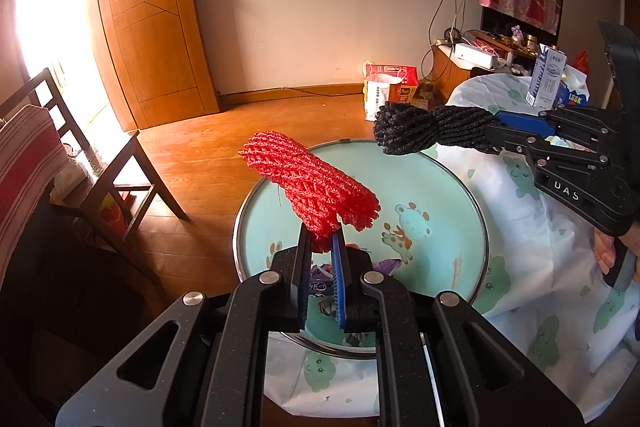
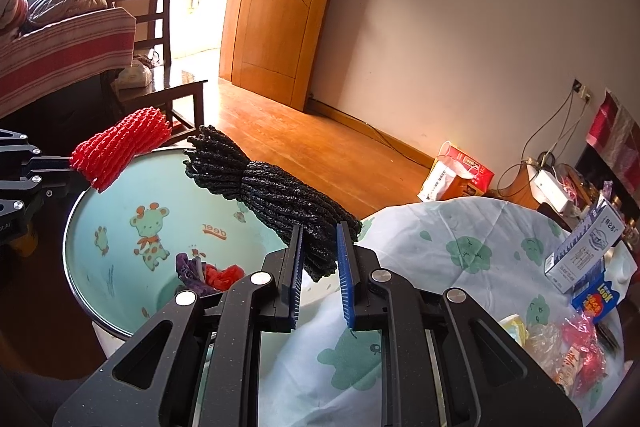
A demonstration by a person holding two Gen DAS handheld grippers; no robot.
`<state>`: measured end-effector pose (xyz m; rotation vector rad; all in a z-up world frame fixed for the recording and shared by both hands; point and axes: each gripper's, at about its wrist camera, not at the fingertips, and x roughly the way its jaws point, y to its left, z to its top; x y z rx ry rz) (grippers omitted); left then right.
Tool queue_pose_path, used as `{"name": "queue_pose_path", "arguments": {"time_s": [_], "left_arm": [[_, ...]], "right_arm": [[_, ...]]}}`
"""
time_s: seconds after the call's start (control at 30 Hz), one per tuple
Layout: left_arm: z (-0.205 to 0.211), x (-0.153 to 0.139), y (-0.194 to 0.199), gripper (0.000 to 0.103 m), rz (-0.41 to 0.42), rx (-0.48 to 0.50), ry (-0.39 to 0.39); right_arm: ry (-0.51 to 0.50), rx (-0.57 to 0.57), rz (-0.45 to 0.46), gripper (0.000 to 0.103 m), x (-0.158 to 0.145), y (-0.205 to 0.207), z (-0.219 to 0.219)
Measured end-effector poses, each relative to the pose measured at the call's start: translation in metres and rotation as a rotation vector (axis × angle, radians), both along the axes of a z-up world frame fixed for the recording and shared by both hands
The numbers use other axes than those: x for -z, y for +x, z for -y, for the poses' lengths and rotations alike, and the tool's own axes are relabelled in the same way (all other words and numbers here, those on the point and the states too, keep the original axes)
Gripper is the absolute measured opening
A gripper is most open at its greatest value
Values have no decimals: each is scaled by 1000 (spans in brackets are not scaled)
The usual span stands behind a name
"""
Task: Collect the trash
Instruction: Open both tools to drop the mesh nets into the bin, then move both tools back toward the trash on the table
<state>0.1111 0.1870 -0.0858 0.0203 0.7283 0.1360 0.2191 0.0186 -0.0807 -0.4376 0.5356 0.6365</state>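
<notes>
My left gripper (image 1: 321,241) is shut on a red foam net sleeve (image 1: 312,183) and holds it above a round mint-green basin (image 1: 448,195) with a giraffe print. The red sleeve also shows in the right wrist view (image 2: 120,147). My right gripper (image 2: 319,239) is shut on a black foam net sleeve (image 2: 272,195) and holds it over the basin's rim (image 2: 80,203); the sleeve (image 1: 432,129) also shows in the left wrist view. Purple and red wrappers (image 2: 208,273) lie in the basin bottom.
A table with a white cloth with green prints (image 2: 460,267) carries a milk carton (image 2: 584,247), a blue snack box (image 2: 596,297) and plastic wrappers (image 2: 572,347). A dark wooden chair (image 1: 120,179) stands left of the basin. A red bag (image 1: 388,87) stands by the wall.
</notes>
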Motion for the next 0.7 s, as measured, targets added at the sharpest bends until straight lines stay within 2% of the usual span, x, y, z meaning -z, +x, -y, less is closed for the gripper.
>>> {"name": "queue_pose_path", "arguments": {"time_s": [0.07,0.1,0.17,0.33,0.43,0.5,0.57,0.7], "left_arm": [[0,-1,-1,15,7,-4,-4],[0,-2,-1,31,11,-9,-2],[0,-5,-3,47,27,-20,0],[2,-7,-4,47,32,-13,-1],[2,-7,-3,53,33,-13,-2],[2,-8,-4,62,37,-20,-4],[3,-9,-4,67,42,-27,-12],[14,-8,-1,68,32,-2,-27]], "right_arm": [[1,-21,0,26,0,-2,-1],[2,-24,3,30,0,-3,-1],[10,-27,5,47,-1,-3,1],[30,-16,-4,52,-3,-1,3],[40,-1,16,59,-5,-5,5],[42,9,17,60,-6,-7,8],[51,28,8,60,-11,-11,15],[53,55,37,65,-27,-27,39]]}}
